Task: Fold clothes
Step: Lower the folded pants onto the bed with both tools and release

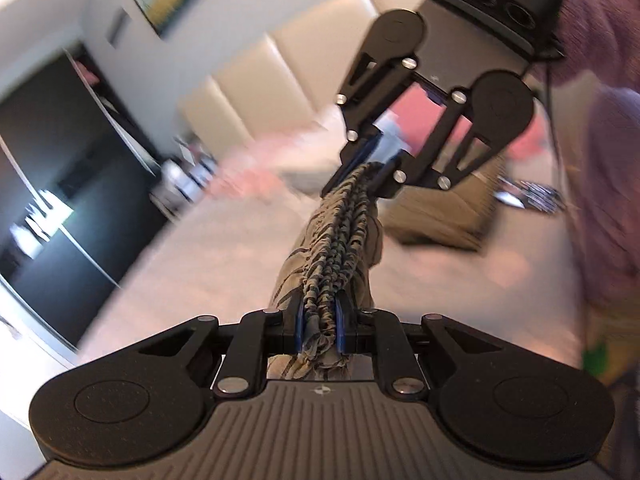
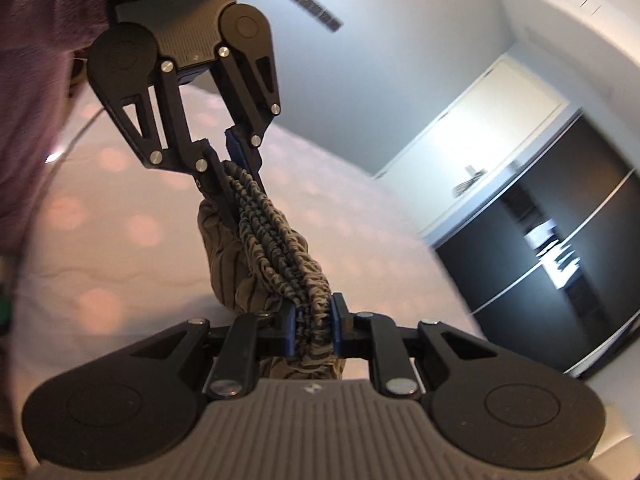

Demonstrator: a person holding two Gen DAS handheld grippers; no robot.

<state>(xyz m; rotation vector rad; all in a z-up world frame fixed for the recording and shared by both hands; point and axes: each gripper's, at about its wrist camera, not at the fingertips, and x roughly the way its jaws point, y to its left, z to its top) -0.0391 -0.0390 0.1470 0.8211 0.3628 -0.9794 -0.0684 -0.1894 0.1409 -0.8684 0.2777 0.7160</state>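
A tan garment with dark stripes (image 1: 336,240) is stretched between both grippers by its gathered elastic band, above a white bed. My left gripper (image 1: 319,322) is shut on one end of the band. My right gripper (image 1: 370,168) faces it from above and is shut on the other end. In the right wrist view my right gripper (image 2: 314,324) clamps the band (image 2: 280,244), and my left gripper (image 2: 228,168) holds the far end. The rest of the garment hangs bunched below the band.
A white bedspread with pale pink dots (image 2: 120,220) lies below. A cream padded headboard (image 1: 288,60), pink cloth (image 1: 248,172) and a tan folded pile (image 1: 440,216) sit at the far side. A dark wardrobe (image 2: 560,248) stands beside the bed. The person's purple sleeve (image 1: 600,140) is at the right.
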